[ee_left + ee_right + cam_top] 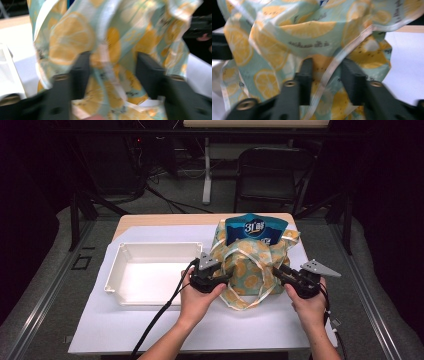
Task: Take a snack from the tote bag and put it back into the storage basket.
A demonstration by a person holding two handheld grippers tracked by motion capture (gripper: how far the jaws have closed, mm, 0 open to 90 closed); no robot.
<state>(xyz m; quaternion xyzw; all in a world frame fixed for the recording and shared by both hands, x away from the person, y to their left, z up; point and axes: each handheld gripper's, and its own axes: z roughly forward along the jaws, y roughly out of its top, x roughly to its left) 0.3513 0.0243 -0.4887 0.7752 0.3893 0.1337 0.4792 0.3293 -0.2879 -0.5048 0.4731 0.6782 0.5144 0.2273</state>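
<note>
A lemon-print fabric bag (248, 270) stands on the table right of centre, with a blue snack pouch (255, 228) sticking out of its top. My left gripper (226, 276) is at the bag's left side. In the left gripper view it (113, 62) is open, jaws wide apart, with bag fabric (75, 40) bunched between them. My right gripper (278, 271) is at the bag's right side. It (327, 67) is open too, jaws narrower, and a pale strap (342, 55) of the bag (307, 32) runs between them. The left gripper view is blurred.
A white tray (120, 270), nothing in it, lies left of the bag on the white sheet (200, 330) that covers the table. The bag's handle loop (250, 302) droops toward the front edge. A black chair (267, 175) stands beyond the table.
</note>
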